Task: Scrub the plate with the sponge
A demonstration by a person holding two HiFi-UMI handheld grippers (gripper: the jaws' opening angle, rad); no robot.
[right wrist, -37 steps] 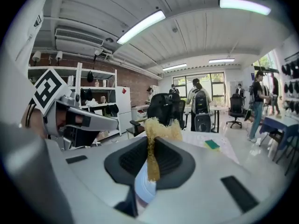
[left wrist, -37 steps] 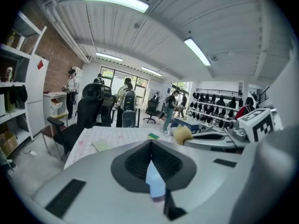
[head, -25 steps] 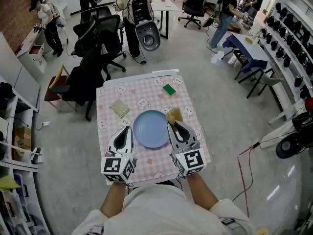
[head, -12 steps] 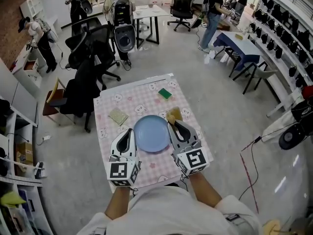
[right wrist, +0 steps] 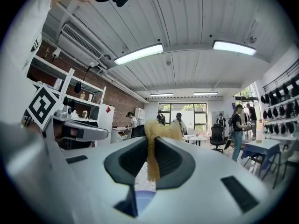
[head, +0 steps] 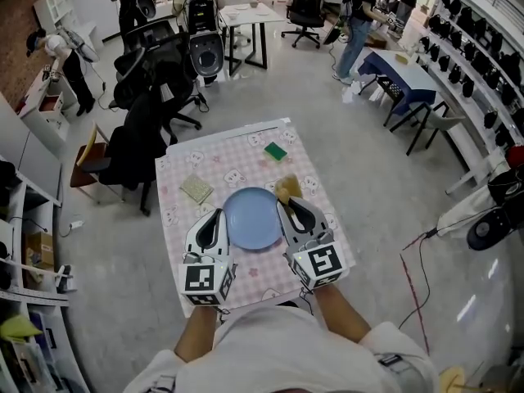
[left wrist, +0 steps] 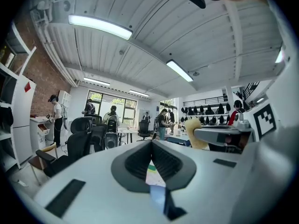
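A round blue plate [head: 252, 218] lies on the pink checked tablecloth [head: 237, 170], between my two grippers. My left gripper [head: 217, 214] sits at the plate's left rim with its jaws shut and nothing between them; in the left gripper view [left wrist: 151, 144] the pads meet. My right gripper [head: 284, 205] is at the plate's right rim, shut on a yellow sponge [head: 288, 189]. In the right gripper view the sponge [right wrist: 152, 158] is pinched between the pads and sticks out past the tips. A sliver of the plate [right wrist: 143, 200] shows below the jaws.
A green sponge [head: 276, 151] lies towards the far edge of the table, and a beige scouring pad [head: 196, 189] lies far left of the plate. Black office chairs [head: 155, 97] stand beyond the table. People work at desks further back.
The head camera has shifted a little. Both grippers keep their places beside the plate, and the sponge stays in the right jaws.
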